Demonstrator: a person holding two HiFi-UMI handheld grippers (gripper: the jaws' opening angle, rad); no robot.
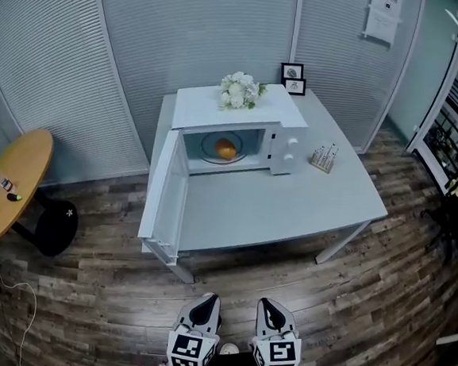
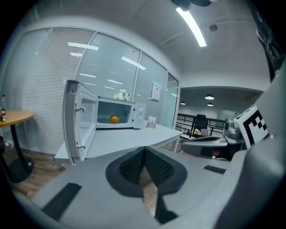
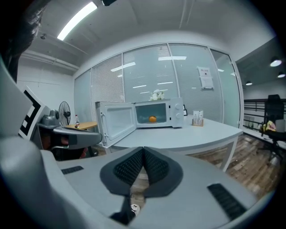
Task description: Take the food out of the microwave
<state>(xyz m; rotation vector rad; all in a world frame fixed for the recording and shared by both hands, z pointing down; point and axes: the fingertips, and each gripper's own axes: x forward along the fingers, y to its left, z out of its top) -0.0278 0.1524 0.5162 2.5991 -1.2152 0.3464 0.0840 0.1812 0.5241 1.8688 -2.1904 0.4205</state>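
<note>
Past the open microwave door (image 3: pixel 117 125), a fan (image 3: pixel 65 110), right gripper view only.

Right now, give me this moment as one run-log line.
microwave: door open | orange: inside | left hand-held gripper: shut, empty | right hand-held gripper: shut, empty
</note>
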